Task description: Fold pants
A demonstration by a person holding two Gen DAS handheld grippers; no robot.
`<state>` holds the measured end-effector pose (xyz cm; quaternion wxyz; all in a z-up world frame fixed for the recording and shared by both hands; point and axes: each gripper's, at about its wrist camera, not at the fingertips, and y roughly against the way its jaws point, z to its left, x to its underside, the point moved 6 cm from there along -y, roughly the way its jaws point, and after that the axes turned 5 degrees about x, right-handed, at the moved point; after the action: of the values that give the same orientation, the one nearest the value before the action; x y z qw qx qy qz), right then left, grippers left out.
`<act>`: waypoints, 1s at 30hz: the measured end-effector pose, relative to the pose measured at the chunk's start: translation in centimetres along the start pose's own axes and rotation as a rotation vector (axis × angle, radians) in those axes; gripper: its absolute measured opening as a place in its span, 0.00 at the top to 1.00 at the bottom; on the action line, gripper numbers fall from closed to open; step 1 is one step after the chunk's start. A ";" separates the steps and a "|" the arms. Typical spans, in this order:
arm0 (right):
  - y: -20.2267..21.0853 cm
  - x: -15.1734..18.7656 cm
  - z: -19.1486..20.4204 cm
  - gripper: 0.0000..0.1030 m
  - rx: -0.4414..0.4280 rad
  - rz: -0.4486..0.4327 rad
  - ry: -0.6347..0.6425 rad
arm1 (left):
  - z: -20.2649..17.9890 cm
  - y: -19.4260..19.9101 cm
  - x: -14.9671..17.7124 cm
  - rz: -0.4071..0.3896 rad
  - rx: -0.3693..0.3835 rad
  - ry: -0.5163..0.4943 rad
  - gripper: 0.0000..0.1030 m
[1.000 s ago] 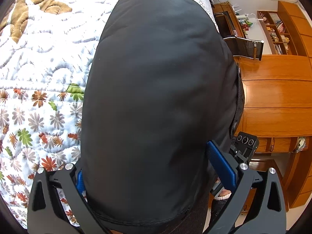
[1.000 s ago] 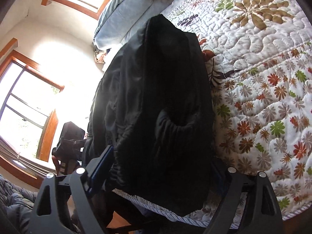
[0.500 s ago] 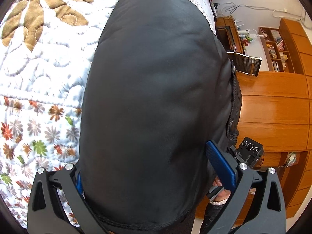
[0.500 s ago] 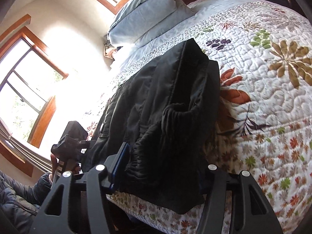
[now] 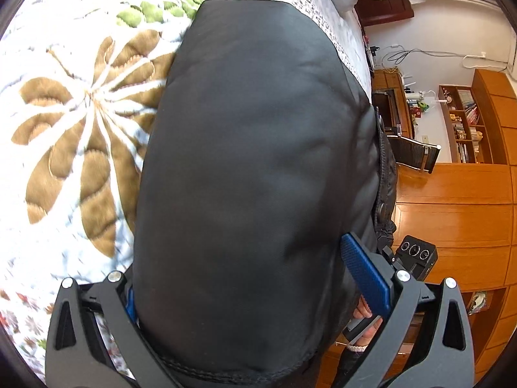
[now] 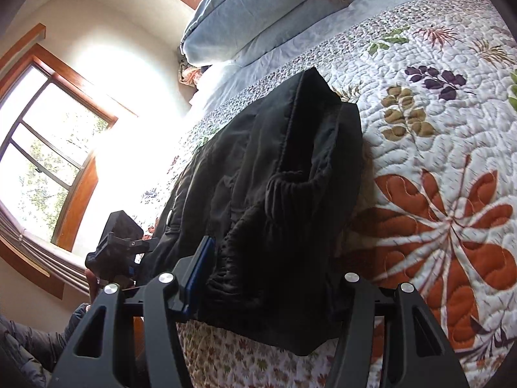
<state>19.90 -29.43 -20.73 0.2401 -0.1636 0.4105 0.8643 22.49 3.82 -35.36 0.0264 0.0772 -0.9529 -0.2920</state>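
Black padded pants (image 5: pixel 252 174) lifted over quilted bed (image 6: pixel 452 103) near its side edge, left gripper (image 5: pixel 258 278) and right gripper (image 6: pixel 274 274) jaws each clamped on fabric, likely carrying fold toward pillow (image 6: pixel 252 9) end.

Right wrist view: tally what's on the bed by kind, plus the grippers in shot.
Black pants: 1
Quilted floral bedspread: 1
Pale blue pillows: 1 stack, count within it unclear
Grippers: 2, the right gripper around the pants' gathered end, the left gripper at their far side
Total: 5
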 end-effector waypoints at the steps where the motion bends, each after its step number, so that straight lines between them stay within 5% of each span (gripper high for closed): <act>1: -0.6 -0.6 0.3 0.44 0.004 0.004 0.005 | 0.2 0.1 -0.6 -0.005 -0.004 0.002 0.03; 17: -9.1 -7.7 1.6 0.44 0.010 0.018 -0.033 | 2.8 3.1 -8.6 -0.062 -0.068 -0.026 0.03; 30: -8.8 -5.6 2.0 0.42 0.039 0.010 0.009 | 1.9 3.2 -9.7 -0.045 -0.074 -0.070 0.03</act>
<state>29.21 -24.61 -22.38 0.2371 -0.1607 0.4290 0.8567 31.41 9.08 -35.19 -0.0107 0.0875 -0.9398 -0.3300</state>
